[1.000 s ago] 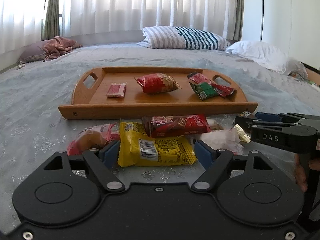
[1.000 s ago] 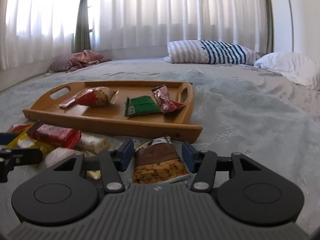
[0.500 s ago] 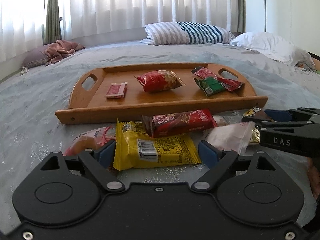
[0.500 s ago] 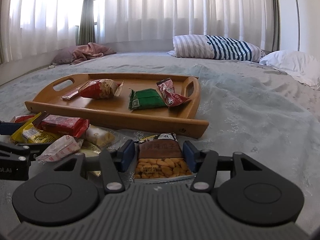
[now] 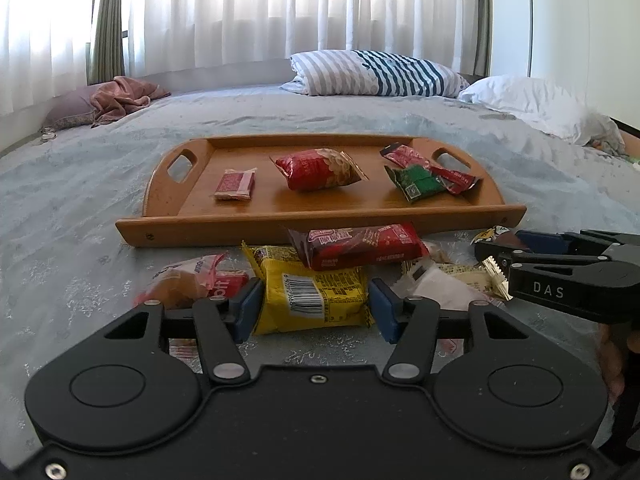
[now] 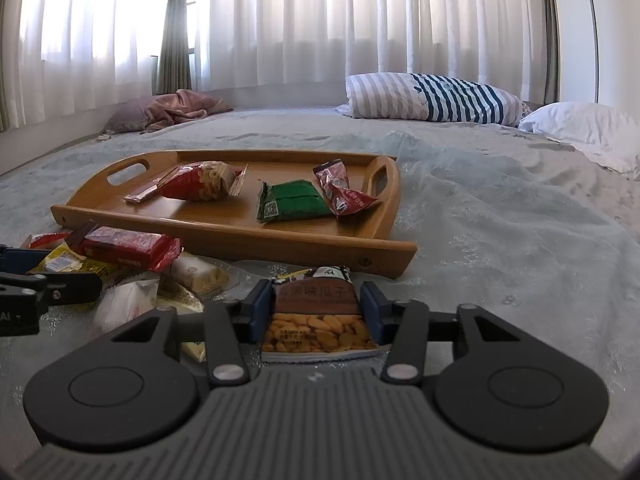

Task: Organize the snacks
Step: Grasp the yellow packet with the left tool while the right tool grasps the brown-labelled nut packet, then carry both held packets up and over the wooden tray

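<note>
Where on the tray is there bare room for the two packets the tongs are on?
On the wooden tray, free patches lie between the small pink packet and the red bag, between the red bag and the green packet, and by the left handle. The right end is crowded: the green packet touches the dark red packet.

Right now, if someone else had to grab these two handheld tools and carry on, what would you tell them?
Left tool: jaws have just been closing, now pinching the yellow snack packet on the bed.
Right tool: jaws also just closing, now gripping the brown-topped seed packet.
Done: four snacks lie in the wooden tray: small pink bar, red puffy bag, green packet, red sachet.
Left: lift both gripped packets into the tray, then the long red wrapper, white pouch and the other loose snacks beside them.
</note>
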Motion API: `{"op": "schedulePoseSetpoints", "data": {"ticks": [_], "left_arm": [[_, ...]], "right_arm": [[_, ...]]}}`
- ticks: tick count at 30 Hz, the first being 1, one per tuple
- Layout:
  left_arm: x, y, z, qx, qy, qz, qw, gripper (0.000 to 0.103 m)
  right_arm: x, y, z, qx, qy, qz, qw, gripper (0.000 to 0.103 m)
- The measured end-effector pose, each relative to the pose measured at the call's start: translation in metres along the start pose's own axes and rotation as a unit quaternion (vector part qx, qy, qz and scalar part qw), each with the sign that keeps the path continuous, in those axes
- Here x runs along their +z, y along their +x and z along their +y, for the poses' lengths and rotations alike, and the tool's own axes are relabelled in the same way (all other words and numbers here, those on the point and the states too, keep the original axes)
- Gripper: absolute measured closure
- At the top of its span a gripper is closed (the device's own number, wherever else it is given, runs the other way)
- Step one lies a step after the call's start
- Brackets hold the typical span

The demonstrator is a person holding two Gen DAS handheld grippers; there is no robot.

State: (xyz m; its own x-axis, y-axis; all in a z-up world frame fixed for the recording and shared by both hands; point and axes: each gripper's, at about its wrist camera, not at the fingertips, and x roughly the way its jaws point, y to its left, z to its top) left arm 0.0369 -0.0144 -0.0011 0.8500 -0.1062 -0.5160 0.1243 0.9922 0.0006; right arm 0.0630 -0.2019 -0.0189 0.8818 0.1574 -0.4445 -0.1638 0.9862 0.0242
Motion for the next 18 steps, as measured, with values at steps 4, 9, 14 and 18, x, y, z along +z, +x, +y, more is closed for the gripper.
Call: {"op": "schedulePoseSetpoints", "data": {"ticks": [4, 9, 14, 18], "left_arm": [[0.000, -0.003, 0.001, 0.000, -0.001, -0.002, 1.0000, 0.049], [0.004, -0.012, 0.003, 0.004, -0.005, -0.014, 0.9999, 0.051], [0.004, -0.017, 0.005, 0.018, 0.000, -0.020, 0.9996, 0.051], [0.005, -0.020, 0.010, 0.021, -0.006, -0.023, 0.9995, 0.051]], "right_arm": [[0.000, -0.001, -0.001, 0.002, 0.001, -0.003, 1.000, 0.053], [0.000, -0.001, -0.001, 0.002, 0.002, -0.004, 1.000, 0.053], [0.000, -0.001, -0.001, 0.001, 0.002, -0.004, 1.000, 0.053], [0.000, -0.004, -0.001, -0.001, 0.003, -0.007, 1.000, 0.053]]}}
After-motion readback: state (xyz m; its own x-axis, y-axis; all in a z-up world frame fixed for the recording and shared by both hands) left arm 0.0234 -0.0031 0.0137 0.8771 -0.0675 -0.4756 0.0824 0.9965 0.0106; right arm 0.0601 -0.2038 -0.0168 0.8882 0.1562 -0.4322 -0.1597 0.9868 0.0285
